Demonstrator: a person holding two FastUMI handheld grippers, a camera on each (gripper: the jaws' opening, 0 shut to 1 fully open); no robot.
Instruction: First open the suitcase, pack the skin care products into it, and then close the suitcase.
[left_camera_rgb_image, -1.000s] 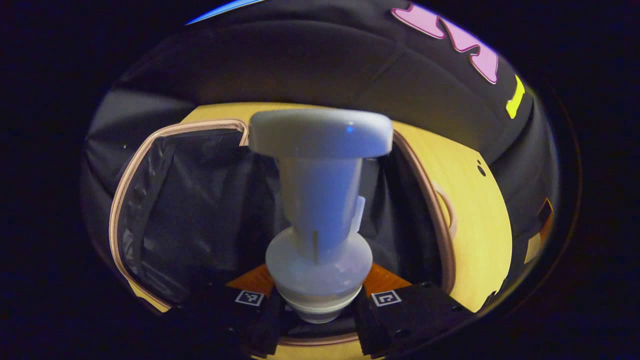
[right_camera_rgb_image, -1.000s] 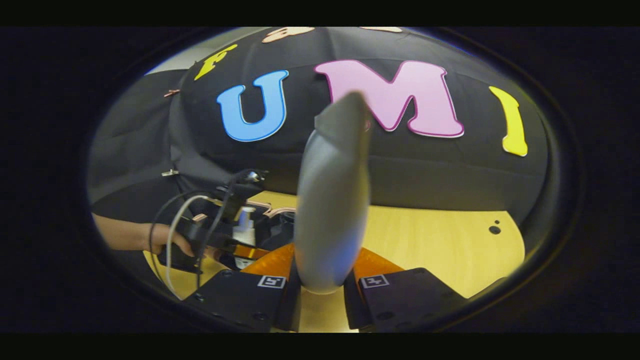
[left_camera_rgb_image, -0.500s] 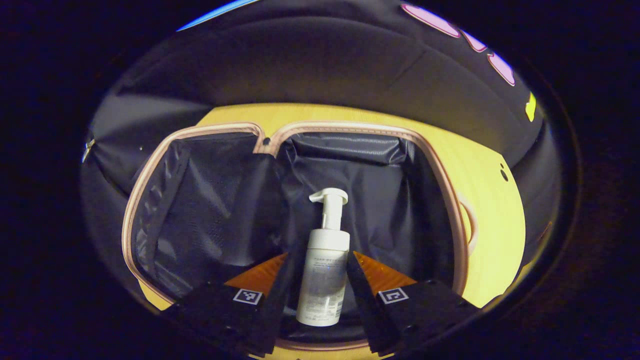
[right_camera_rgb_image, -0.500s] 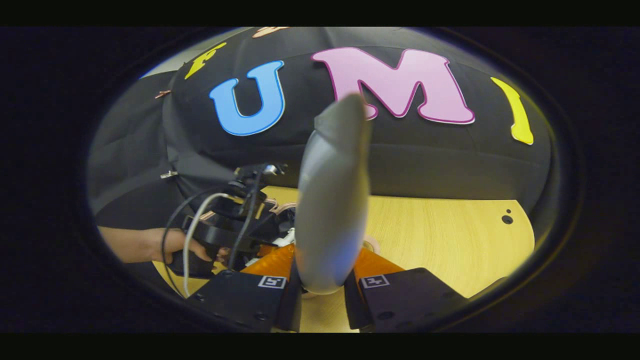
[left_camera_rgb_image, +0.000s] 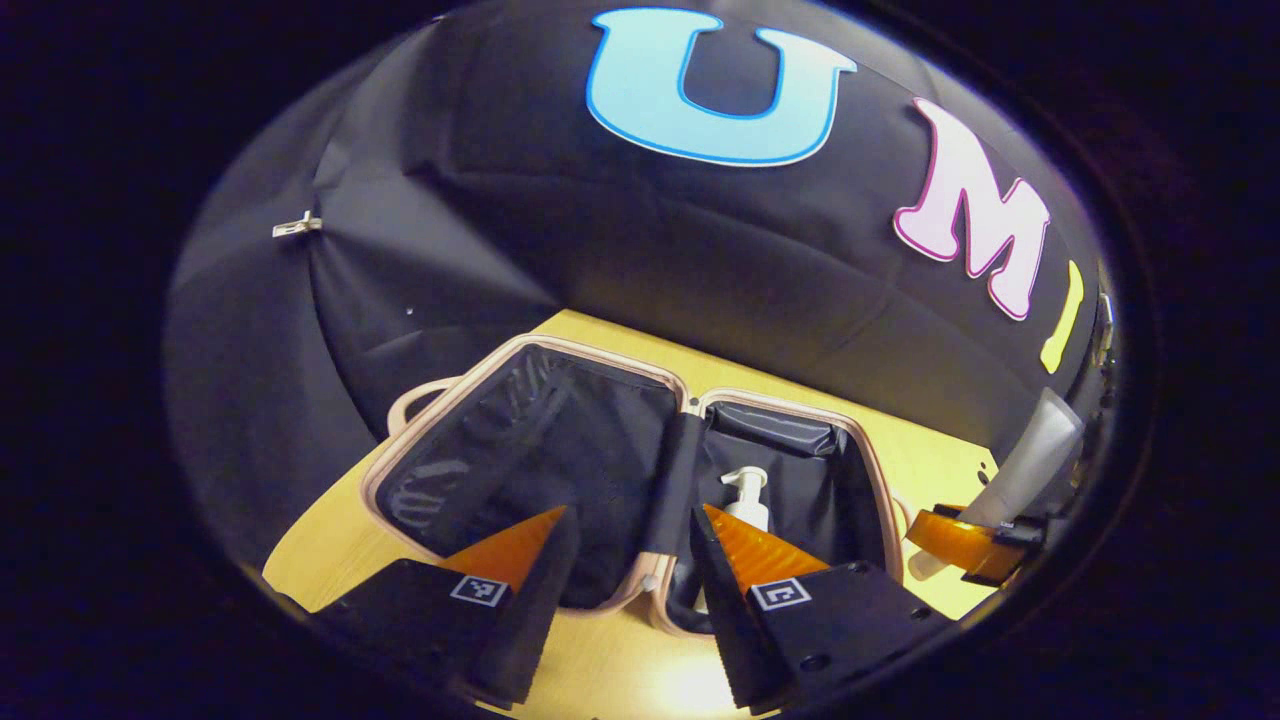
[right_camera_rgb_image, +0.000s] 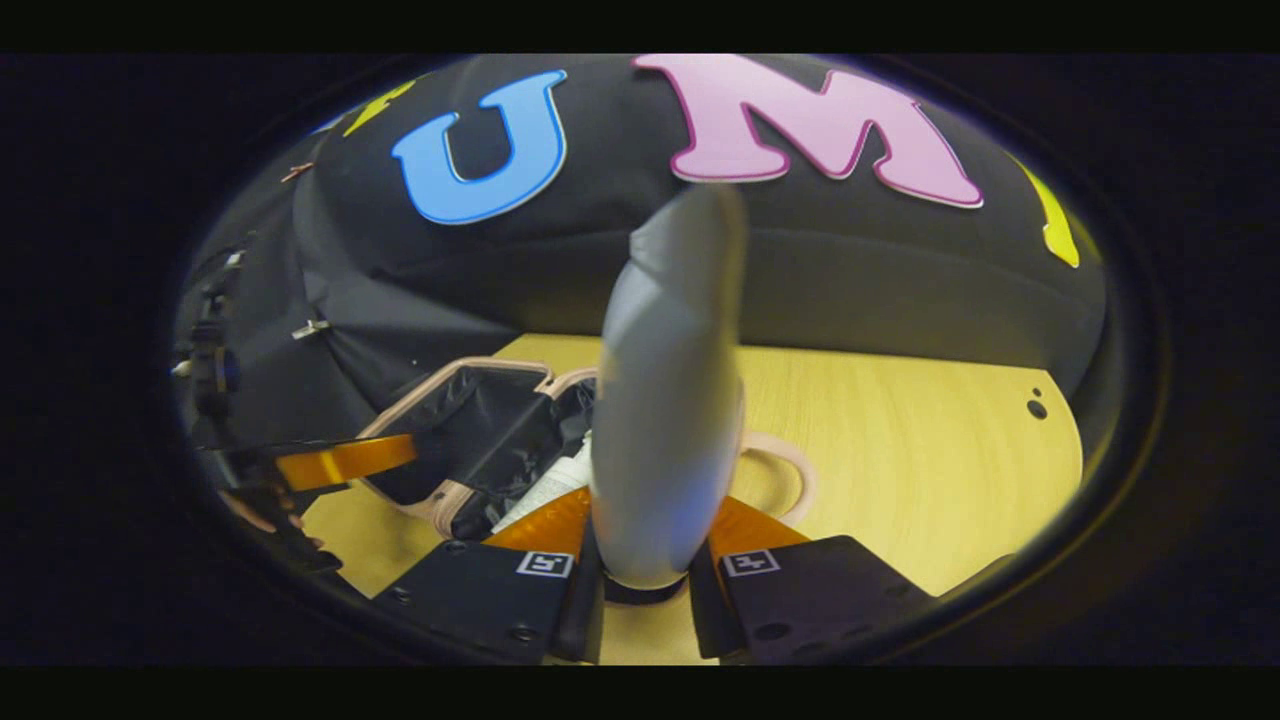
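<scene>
Left gripper (left_camera_rgb_image: 625, 570): fingers spread wide, nothing between them, hanging above the near edge of the suitcase (left_camera_rgb_image: 450, 400). A second ago it held the pump bottle (left_camera_rgb_image: 745, 495) by its base; half a second ago the bottle already lay loose in the case between parted fingers; now the gripper has pulled up and back. Judgement: first product is packed, left hand is free.

Right gripper (right_camera_rgb_image: 645, 580): fingers pressed on the lower end of a grey tube (right_camera_rgb_image: 665, 400), tube standing up from the grip. Hold unchanged across the last second.

Next out, the suitcase lies open flat on the yellow bench (right_camera_rgb_image: 900, 450), both dark-lined halves up, pink rim all round. Pump bottle rests in the right-hand half, nozzle toward the far wall of the case.

Far side: bench runs to the black cloth wall.

Views compared. Left gripper view gives both halves of the case, the bottle's pump head, and at the bench's right edge the right gripper (left_camera_rgb_image: 965, 545) with the tube (left_camera_rgb_image: 1035, 450). Right gripper view gives the bottle's body (right_camera_rgb_image: 545, 490) low in the case, a pink handle loop (right_camera_rgb_image: 775, 475) behind the tube, and the left gripper's orange finger (right_camera_rgb_image: 345, 460) off the case's left.

Judgement: tube goes in next; closing still to come.
</scene>
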